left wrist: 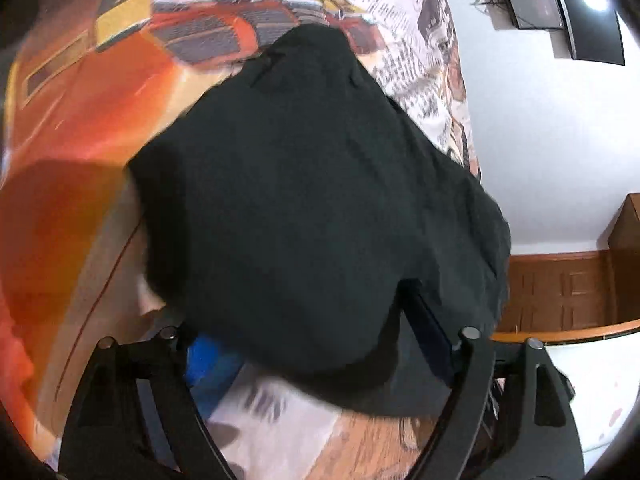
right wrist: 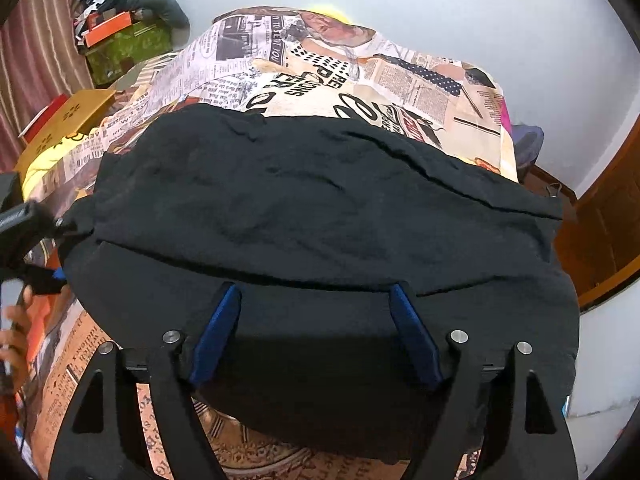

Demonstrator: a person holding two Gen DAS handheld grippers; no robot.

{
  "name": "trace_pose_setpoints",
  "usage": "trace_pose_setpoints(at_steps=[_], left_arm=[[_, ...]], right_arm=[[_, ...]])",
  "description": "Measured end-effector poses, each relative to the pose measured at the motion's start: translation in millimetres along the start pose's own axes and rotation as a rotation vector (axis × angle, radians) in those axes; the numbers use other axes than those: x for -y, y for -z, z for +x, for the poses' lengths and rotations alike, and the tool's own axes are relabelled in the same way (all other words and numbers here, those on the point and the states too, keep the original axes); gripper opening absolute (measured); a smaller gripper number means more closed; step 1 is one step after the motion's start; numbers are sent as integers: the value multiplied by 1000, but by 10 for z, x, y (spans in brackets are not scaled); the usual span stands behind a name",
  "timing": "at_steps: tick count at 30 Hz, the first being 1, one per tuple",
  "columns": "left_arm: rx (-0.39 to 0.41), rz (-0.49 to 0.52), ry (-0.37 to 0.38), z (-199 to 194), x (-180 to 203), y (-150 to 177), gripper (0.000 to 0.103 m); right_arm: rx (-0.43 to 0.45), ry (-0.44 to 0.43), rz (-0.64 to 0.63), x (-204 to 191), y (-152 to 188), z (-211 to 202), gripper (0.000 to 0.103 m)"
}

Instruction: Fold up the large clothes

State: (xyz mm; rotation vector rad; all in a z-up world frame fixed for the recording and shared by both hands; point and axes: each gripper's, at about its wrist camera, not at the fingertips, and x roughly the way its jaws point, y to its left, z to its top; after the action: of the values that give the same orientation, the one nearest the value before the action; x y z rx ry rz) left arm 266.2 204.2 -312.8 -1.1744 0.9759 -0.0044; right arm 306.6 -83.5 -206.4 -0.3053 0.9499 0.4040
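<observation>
A large black garment (right wrist: pixel 320 208) lies folded on a bed with a printed cover; it also fills the middle of the left wrist view (left wrist: pixel 312 200). My right gripper (right wrist: pixel 316 292) is open, its blue pads (right wrist: pixel 218 332) wide apart at the garment's near edge, with cloth lying between them. My left gripper (left wrist: pixel 316 320) is open, its fingers spread wide; the garment's near edge drapes over the tips and hides them. In the right wrist view the left gripper (right wrist: pixel 36 240) shows at the garment's left corner.
The bed cover (right wrist: pixel 320 76) has newspaper and orange car prints (left wrist: pixel 100 100). Boxes and clutter (right wrist: pixel 116 36) stand at the far left. A wooden door (left wrist: pixel 560 292) and white wall are to the right. A hand (right wrist: pixel 16 340) shows at left.
</observation>
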Motion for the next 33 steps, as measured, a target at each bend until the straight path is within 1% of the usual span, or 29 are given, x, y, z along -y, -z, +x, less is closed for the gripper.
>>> trace_pose_setpoints(at_steps=[4,6,7,8,10,11,14,16,19,22,25,27,29,31,33], left_arm=[[76,9,-28,116,57,-107,86],[128,33,-72,151,129,-123,80],[146,47,-97,160,154,-127,69],[171,70,-131,150,206,-120,56],[207,106,-164,78,294,-112,42],[223,134,-182,37,363,-112,37],[290,254,-269,-163,651,-29,31],[356,326,-294,-363,865,49,29],[488,445,-322,-783,1261,201,27],[608,565,-349,-1120,1615,360,26],[696,665,-372,-1352,1883,521,26],[726,724,-386,-1419,2010,628,26],[729,775,-391,-1409,2111,749,26],[699,815,-389,-1298,2202,828,25],[674,845,-391,-1189,2260,887,25]], right_arm=[[-9,-27,14,20,-18,15,76],[-14,-28,15,8,-25,20,76],[-17,-27,15,2,-28,19,76],[-24,-27,15,-3,-36,16,76],[-40,-29,20,0,-55,-1,76],[-45,-31,26,10,-60,-10,76],[-51,-69,76,49,-96,-100,75],[-46,-98,104,43,-113,-163,75],[-11,-136,123,-58,-137,-278,75],[6,-201,114,-268,-173,-337,75],[-5,-257,83,-507,-217,-263,75],[-15,-295,77,-644,-241,-179,76],[-57,-352,68,-765,-269,-47,76],[-104,-383,61,-837,-291,79,76],[-134,-379,41,-899,-298,145,75]])
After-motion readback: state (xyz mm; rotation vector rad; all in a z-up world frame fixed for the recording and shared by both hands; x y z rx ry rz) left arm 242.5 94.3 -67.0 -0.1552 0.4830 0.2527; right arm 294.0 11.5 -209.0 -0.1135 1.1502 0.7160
